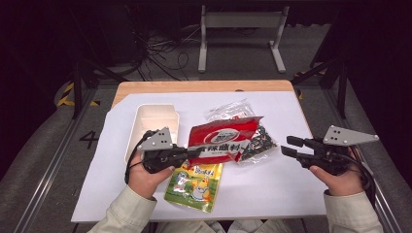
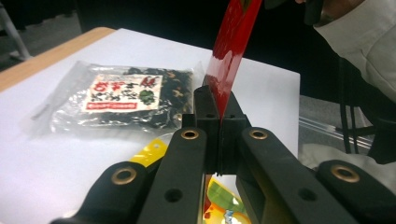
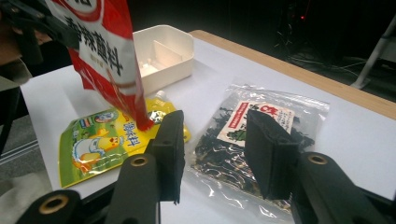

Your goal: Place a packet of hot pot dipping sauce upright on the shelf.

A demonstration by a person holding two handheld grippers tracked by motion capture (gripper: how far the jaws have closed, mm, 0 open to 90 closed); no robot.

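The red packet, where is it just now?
In the high view the red packet is mid-table, pinched at its edge by the left gripper, above the yellow pouch and beside the seaweed bag.

ahead of our right gripper (image 1: 287,147) the white sheet (image 1: 272,184) lies bare, so there is room to pass. further left the seaweed bag (image 1: 257,141) lies flat, and the red pouch (image 1: 221,141), raised on edge, blocks the middle above the yellow pouch (image 1: 194,184). the white box (image 1: 153,121) walls off the far left.
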